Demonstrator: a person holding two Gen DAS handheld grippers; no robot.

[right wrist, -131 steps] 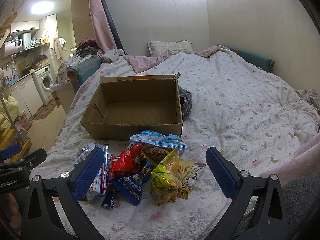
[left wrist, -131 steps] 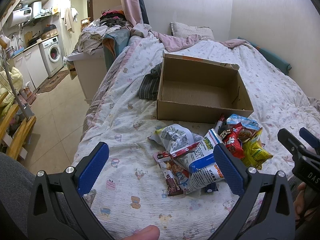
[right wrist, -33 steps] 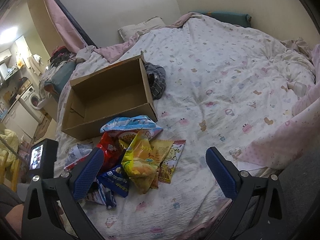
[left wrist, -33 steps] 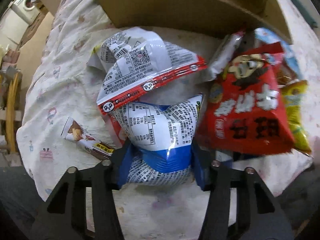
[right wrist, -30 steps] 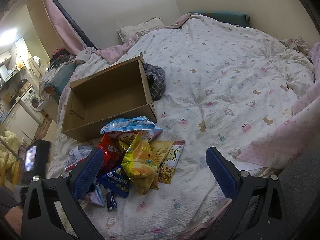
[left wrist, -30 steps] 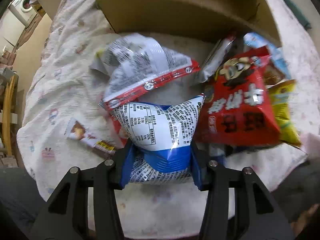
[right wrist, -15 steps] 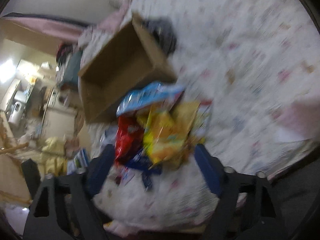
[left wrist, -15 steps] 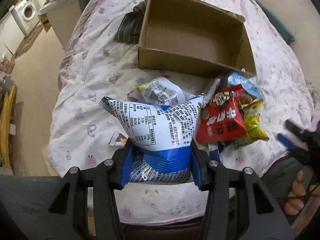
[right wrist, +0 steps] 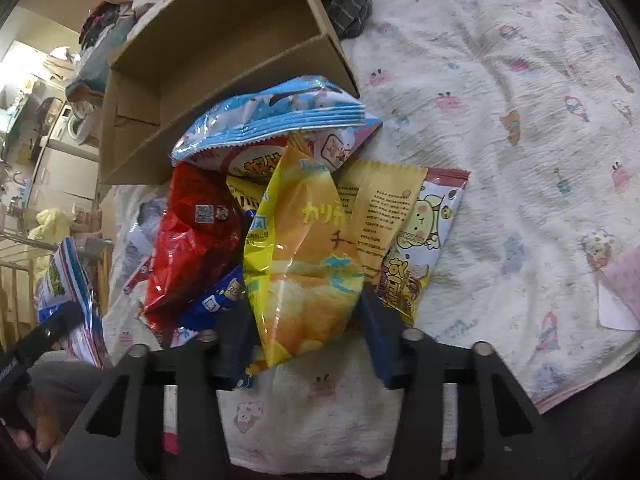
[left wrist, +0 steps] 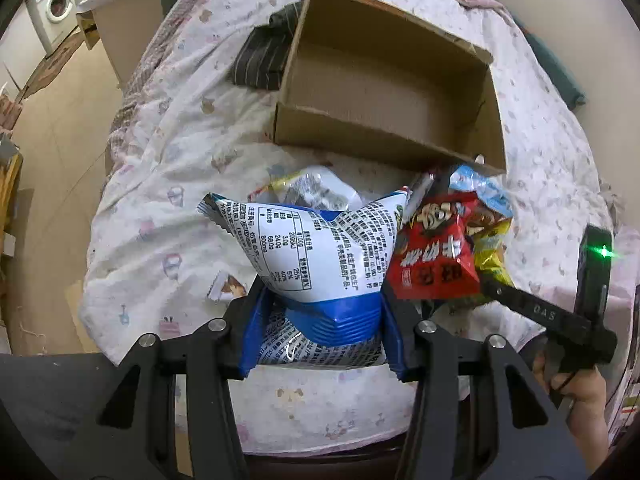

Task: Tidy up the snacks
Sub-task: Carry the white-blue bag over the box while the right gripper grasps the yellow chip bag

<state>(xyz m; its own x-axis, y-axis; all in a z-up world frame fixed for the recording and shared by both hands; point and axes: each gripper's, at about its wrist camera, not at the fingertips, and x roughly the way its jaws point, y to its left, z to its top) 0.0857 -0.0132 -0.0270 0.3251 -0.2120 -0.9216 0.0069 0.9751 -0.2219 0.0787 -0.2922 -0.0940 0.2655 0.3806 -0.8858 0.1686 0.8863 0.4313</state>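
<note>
My left gripper (left wrist: 320,332) is shut on a white-and-blue snack bag (left wrist: 320,248), held clear above the bed. The same bag (right wrist: 68,280) shows at the left edge of the right wrist view. My right gripper (right wrist: 306,340) is down at the snack pile, its jaws closing, with a yellow snack bag (right wrist: 304,248) between the pads, which touch its sides. A red bag (right wrist: 192,240), a light-blue bag (right wrist: 280,116) and a beige packet (right wrist: 380,208) lie around it. The open cardboard box (left wrist: 360,140) stands empty just behind the pile.
The patterned bedsheet (right wrist: 520,140) spreads wide to the right of the pile. A dark striped cloth (left wrist: 264,56) lies by the box's far left corner. Left of the bed are the floor and a washing machine (left wrist: 56,4). A small packet (left wrist: 228,288) lies near the bed's front edge.
My left gripper has lifted the white-and-blue bag off the pile. My right gripper has dropped to the pile, tilted downward, and its jaws have narrowed around the yellow bag.
</note>
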